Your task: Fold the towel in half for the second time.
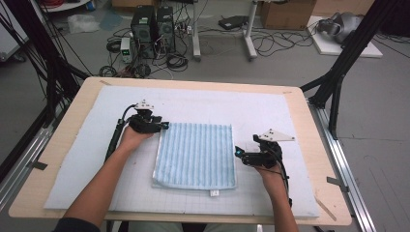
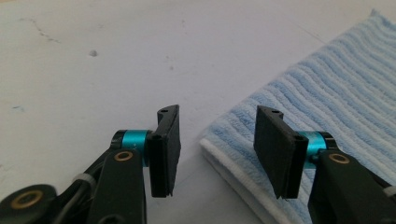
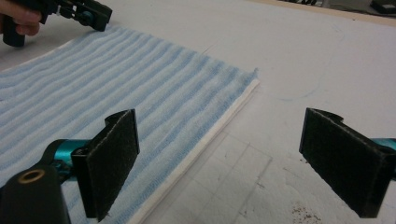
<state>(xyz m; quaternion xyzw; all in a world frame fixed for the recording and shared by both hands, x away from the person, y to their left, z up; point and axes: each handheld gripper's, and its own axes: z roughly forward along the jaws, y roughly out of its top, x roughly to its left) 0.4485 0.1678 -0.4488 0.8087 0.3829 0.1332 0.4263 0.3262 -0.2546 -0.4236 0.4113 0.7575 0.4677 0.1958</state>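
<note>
Two claws sit at opposite sides of a folded blue striped towel (image 1: 196, 154), which lies flat near the middle of a white mat (image 1: 270, 111) on the desk (image 1: 63, 145). The towel is roughly square, with a white under-layer showing along its edges and a small tag at its near edge.

At the towel's far left corner, the left claw (image 1: 162, 126) is held in the person's left hand (image 1: 133, 137). In the left gripper view, its jaws stand partly apart, about halfway, with that corner of the towel (image 2: 327, 93) reaching in between them; one pad (image 2: 275, 149) hangs over the cloth and the other pad (image 2: 166, 149) is over bare mat just beside the towel's edge. The pads are not pressing on the cloth, so nothing is gripped.

Just off the towel's right edge, toward its near corner, the right claw (image 1: 239, 153) is held in the right hand (image 1: 268, 169). In the right gripper view, its jaws stand wide: one pad (image 3: 114, 163) is above the striped cloth near the edge, the other pad (image 3: 345, 163) is over the mat well clear of the towel (image 3: 116, 93), and nothing is held. Beyond the towel in that view, the left claw (image 3: 100, 17) shows at the opposite corner.
</note>
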